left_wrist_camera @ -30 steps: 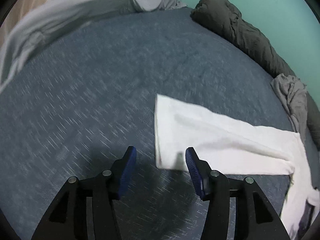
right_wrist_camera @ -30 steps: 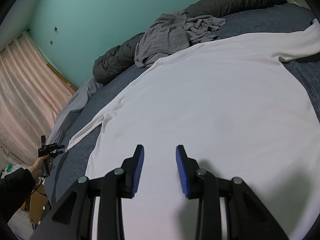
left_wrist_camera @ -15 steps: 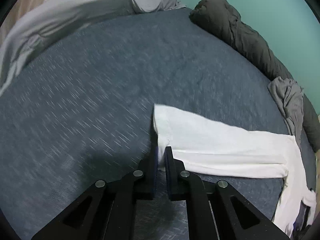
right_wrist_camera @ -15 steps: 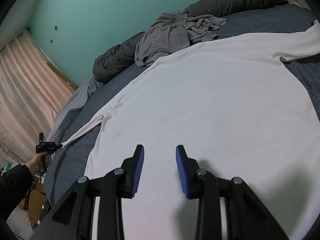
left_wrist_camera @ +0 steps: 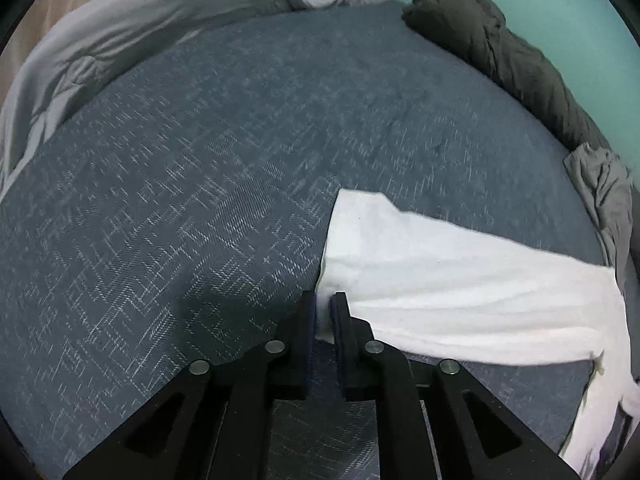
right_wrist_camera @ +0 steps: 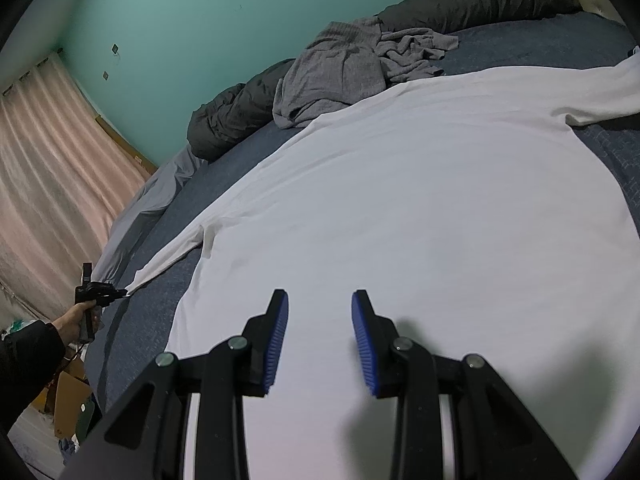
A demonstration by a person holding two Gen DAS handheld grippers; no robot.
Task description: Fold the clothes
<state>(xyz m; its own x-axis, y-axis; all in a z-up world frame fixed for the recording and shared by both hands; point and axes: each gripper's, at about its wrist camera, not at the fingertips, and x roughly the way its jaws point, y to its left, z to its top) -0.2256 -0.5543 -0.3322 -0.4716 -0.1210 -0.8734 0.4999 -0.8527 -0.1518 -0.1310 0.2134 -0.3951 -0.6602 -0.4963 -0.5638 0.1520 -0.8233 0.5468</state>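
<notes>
A white long-sleeved shirt (right_wrist_camera: 400, 208) lies spread flat on the dark blue bed cover (left_wrist_camera: 180, 200). Its left sleeve (left_wrist_camera: 440, 280) stretches toward me in the left wrist view, with the cuff end lifted slightly. My left gripper (left_wrist_camera: 324, 312) is shut on the cuff corner. The right wrist view shows that same gripper (right_wrist_camera: 120, 293) far off at the left, held by a hand (right_wrist_camera: 76, 320), pinching the sleeve tip. My right gripper (right_wrist_camera: 320, 320) hovers open above the shirt's body, nothing between its blue pads.
A crumpled grey garment (right_wrist_camera: 340, 72) and a rolled dark duvet (right_wrist_camera: 460, 4) lie along the teal wall. A light grey sheet (left_wrist_camera: 140, 32) bunches at the bed's far edge. Pink curtains (right_wrist_camera: 44, 184) and a cardboard box (right_wrist_camera: 70, 404) stand beside the bed.
My left gripper went from open beside the cuff to shut on it, and the sleeve end has risen a little. The right gripper has stayed still and open.
</notes>
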